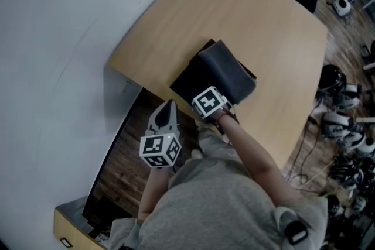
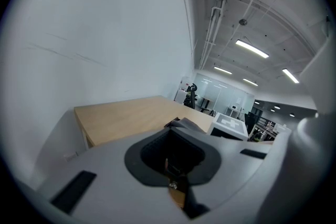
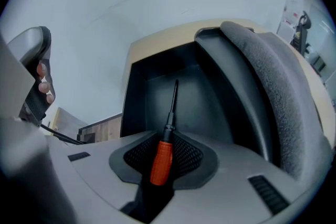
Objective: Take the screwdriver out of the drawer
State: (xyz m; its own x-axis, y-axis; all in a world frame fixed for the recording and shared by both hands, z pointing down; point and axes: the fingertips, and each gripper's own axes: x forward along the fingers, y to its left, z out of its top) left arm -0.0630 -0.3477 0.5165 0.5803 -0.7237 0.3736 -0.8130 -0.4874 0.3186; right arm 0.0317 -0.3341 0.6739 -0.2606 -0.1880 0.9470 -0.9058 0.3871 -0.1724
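worktop, head view: pale wood worktop (image 1: 234, 14) set against a white wall (image 1: 53, 38), with wooden floor (image 1: 126, 155) showing below its near edge.
drawer, head view: black drawer (image 1: 188, 80) standing open toward the person, out from under a grey felt-covered case (image 1: 225, 70) that sits on the worktop close to the near edge.
right tongs, head view: right tongs (image 1: 206, 103) at the drawer's near end, marker cube (image 1: 209, 100) on top; neither the tips nor the screwdriver can be made out from here.
left tongs, head view: left tongs (image 1: 169, 105) off the worktop's edge, just beside the right tongs and apart from the drawer, tips pointing toward the worktop.
left tongs, left gripper view: left tongs (image 2: 170, 162) narrow, pads brought together with nothing gripped; they aim over the worktop (image 2: 126, 118), with the felt-covered case (image 2: 186, 124) and the right tongs' marker cube (image 2: 229, 126) beyond.
right tongs, right gripper view: right tongs (image 3: 167, 140) clamped on the screwdriver (image 3: 161, 161) by its orange handle.
screwdriver, right gripper view: black shaft reaches forward from the tongs into the open drawer (image 3: 152, 86); whether the tip touches the drawer floor cannot be told.
case, right gripper view: felt-covered case (image 3: 273, 76) rises on the right of the drawer.
left tongs, right gripper view: left tongs (image 3: 38, 42) at the left edge, with fingers (image 3: 44, 84) of the person's hand against them.
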